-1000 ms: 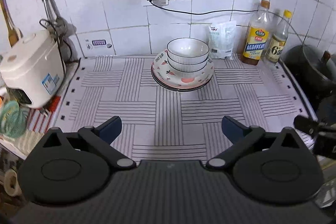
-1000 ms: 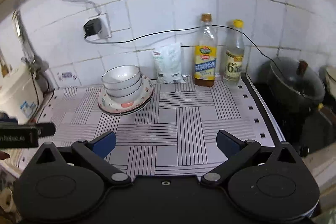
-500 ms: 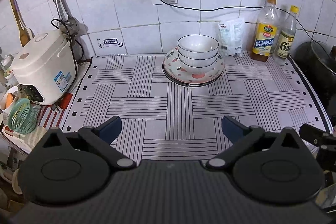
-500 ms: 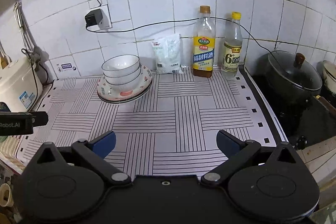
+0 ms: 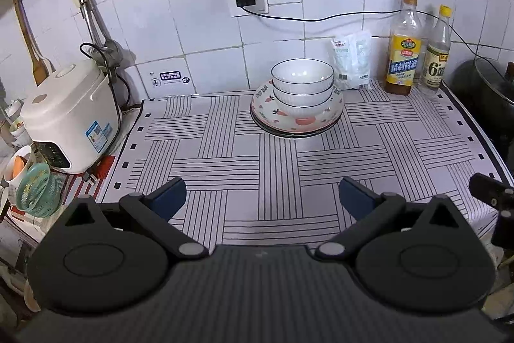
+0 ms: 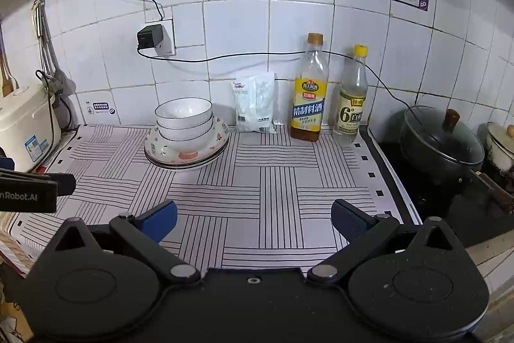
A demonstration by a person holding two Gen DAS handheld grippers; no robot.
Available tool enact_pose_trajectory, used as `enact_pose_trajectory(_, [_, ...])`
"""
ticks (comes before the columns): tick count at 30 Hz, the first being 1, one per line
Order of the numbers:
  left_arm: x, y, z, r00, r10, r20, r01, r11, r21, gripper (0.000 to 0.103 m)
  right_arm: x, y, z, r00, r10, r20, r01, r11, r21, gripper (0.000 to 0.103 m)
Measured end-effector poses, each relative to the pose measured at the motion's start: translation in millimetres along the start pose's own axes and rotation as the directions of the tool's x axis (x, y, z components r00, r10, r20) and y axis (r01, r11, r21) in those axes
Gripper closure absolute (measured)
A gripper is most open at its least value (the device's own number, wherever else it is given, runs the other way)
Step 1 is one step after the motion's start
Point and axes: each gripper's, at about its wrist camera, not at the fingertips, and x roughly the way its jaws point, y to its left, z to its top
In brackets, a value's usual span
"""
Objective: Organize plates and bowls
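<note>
At the far left of the counter I see the white rice cooker (image 5: 69,114) with a green basket (image 5: 38,194) below it, both well clear of the work. My left gripper (image 5: 261,196) hangs over the near edge of the striped mat (image 5: 225,156), fingers spread wide with nothing between them. Moving right, the 3 bowls (image 5: 302,85) sit nested on the stacked plates (image 5: 297,121) near the back wall, well apart from both tools; to my eye the stacking looks finished. Just beside the stack stands a white packet (image 5: 351,60), then 2 bottles (image 5: 403,47), one yellow-labelled and one clear. My right gripper (image 6: 253,219) is likewise spread and empty, low over the mat's front edge, and a lidded black pot (image 6: 441,143) sits at the far right.

The risk I judge from here: the bowls form a tall nest on shallow plates, so any careless sweep toward the back could tip the top bowl. The black cable (image 6: 225,57) drapes low behind the bottles, and a raised finger could snag it.
</note>
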Motion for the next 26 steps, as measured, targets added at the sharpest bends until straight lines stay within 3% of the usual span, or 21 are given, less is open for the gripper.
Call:
enact_pose_trajectory(7, [3.5, 2.5, -2.1, 0.999, 0.042, 0.021, -0.042, 0.999, -0.009, 0.000, 1.3, 1.3, 0.8, 1.000, -0.014, 0.007, 0.014, 1.000, -0.012, 0.000])
enact_pose_trajectory(26, [16.2, 5.3, -1.7, 0.999, -0.004, -0.044, 0.003, 1.000, -0.026, 0.000, 7.0, -2.9, -2.4, 1.000, -0.026, -0.018, 0.026, 1.000, 0.004, 0.000])
